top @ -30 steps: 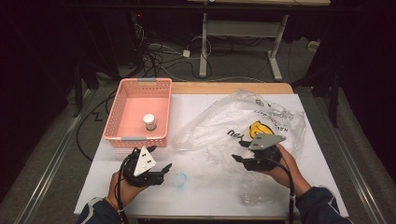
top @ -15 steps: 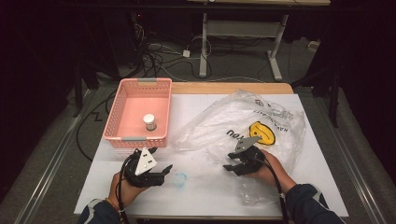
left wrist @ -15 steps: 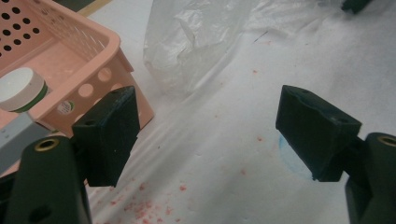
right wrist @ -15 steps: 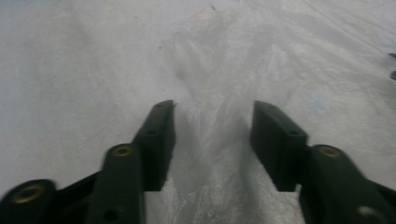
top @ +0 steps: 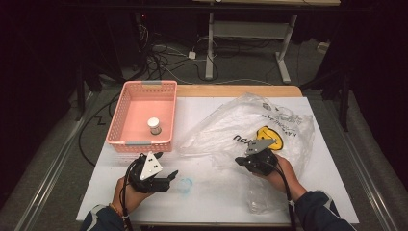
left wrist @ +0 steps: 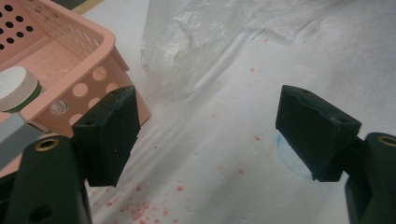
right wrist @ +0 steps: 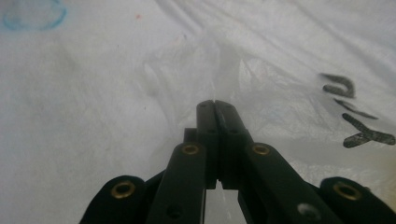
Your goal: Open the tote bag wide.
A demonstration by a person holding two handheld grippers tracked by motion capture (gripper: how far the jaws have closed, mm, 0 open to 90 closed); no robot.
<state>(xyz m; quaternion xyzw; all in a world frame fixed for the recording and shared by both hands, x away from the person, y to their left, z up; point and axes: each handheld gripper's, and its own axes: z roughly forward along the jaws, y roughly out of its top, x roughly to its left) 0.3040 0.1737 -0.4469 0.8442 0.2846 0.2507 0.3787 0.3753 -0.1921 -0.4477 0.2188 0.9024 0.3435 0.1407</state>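
Plastic bag lay crumpled across the table's right half, long axis running from its near-left edge toward the far right. Right gripper angled down, jaws just closed, pinching that edge. Left gripper hovered level, jaws spread.

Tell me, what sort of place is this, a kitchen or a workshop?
Most likely a lab or recording workspace, not a kitchen. A table covered in white paper stands in a dark room, loose cables trail over the floor behind it, and a person works with a handheld left gripper and right gripper.
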